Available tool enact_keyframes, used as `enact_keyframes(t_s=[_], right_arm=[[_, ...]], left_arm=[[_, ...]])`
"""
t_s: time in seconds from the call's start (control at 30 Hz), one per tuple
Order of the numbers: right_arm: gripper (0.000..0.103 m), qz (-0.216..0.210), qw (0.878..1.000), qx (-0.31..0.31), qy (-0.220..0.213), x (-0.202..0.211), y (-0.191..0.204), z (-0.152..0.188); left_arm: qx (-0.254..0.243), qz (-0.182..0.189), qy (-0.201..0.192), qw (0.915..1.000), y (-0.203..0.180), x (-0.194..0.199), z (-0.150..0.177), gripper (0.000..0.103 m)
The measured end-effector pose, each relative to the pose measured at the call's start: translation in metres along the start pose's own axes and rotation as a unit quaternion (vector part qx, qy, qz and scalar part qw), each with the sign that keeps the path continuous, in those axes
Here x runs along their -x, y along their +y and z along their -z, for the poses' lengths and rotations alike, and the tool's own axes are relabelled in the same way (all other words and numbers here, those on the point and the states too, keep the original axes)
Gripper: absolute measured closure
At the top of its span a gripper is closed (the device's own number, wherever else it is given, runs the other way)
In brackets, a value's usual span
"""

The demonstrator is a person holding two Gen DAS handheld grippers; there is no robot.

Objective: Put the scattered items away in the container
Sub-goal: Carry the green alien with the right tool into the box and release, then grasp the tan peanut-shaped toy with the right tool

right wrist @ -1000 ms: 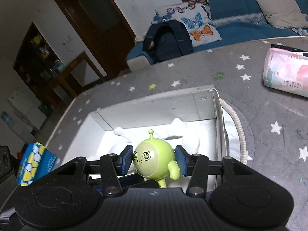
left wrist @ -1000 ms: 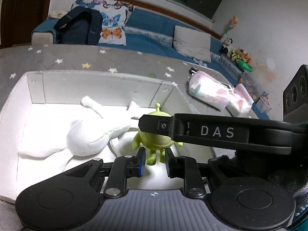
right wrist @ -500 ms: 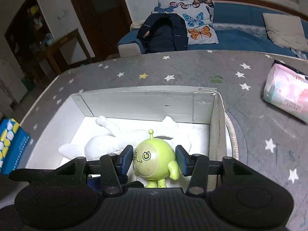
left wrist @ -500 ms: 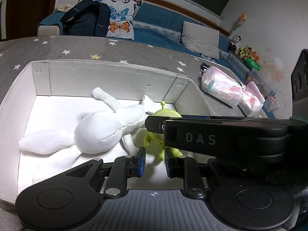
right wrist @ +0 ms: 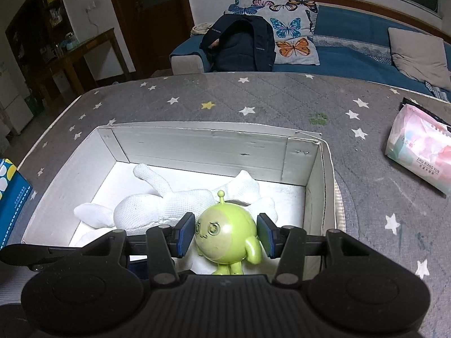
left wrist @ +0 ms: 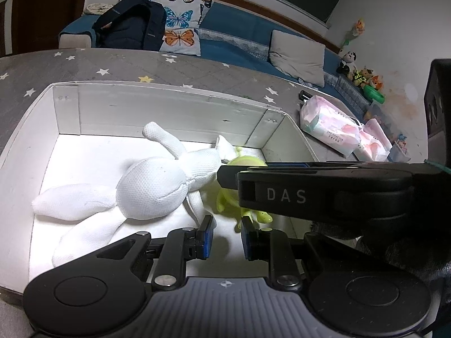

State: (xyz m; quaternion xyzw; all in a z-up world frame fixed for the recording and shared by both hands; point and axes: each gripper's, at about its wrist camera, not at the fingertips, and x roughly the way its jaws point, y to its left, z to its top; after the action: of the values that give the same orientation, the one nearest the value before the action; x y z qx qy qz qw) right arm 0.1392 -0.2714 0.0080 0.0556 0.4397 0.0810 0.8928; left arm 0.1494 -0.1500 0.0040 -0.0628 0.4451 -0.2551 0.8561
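A white cardboard box (right wrist: 214,149) stands on the grey star-patterned surface. A white stuffed doll (right wrist: 157,208) lies inside it, also in the left wrist view (left wrist: 152,186). My right gripper (right wrist: 225,235) is over the box's near right part; a green alien figure (right wrist: 225,239) sits between its pads, which stand slightly apart from its head. The figure shows in the left wrist view (left wrist: 225,200), tilted and partly hidden by the right gripper's finger (left wrist: 310,194). My left gripper (left wrist: 227,238) is open and empty, low over the box's near side.
A pink tissue pack (right wrist: 420,155) lies right of the box, also in the left wrist view (left wrist: 329,125). A blue box (right wrist: 11,194) stands at the left. A blue sofa with butterfly cushions (right wrist: 284,31) and a dark backpack (right wrist: 242,45) is behind.
My right gripper has moved lower and further over the box with the green figure, and its pads have drawn slightly away from the figure's head. The left gripper has shifted forward a little.
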Motion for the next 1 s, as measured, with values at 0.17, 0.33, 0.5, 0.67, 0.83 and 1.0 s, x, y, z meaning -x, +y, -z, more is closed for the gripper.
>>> enact_keyframes(t_s=[0.17,0.33,0.5,0.67,0.83,1.0], right_arm=[[0.054,-0.005,1.000,-0.004,-0.003,0.004,-0.001,-0.001],[0.054,-0.004,1.000,-0.001,-0.018,0.015,0.002,-0.001],[0.054,-0.006,0.999,0.013,-0.047,0.041,0.006,0.003],[0.054,-0.020,0.997,0.007,-0.073,0.070,0.004,0.018],[0.054,-0.032,0.995,-0.007,-0.091,0.098,0.001,0.044],[0.054,-0.043,0.993,-0.025,-0.106,0.121,-0.004,0.069]], left_arm=[[0.001,-0.001,-0.004,1.0000,0.001,0.005,0.001,0.080],[0.002,-0.002,-0.011,0.9999,0.002,0.012,0.003,0.080],[0.000,-0.002,-0.027,0.9996,0.000,0.029,0.009,0.080],[0.003,0.000,-0.045,0.9990,-0.002,0.049,0.018,0.080],[-0.001,-0.001,-0.060,0.9982,-0.008,0.068,0.033,0.080],[-0.006,0.000,-0.081,0.9967,-0.012,0.085,0.045,0.079]])
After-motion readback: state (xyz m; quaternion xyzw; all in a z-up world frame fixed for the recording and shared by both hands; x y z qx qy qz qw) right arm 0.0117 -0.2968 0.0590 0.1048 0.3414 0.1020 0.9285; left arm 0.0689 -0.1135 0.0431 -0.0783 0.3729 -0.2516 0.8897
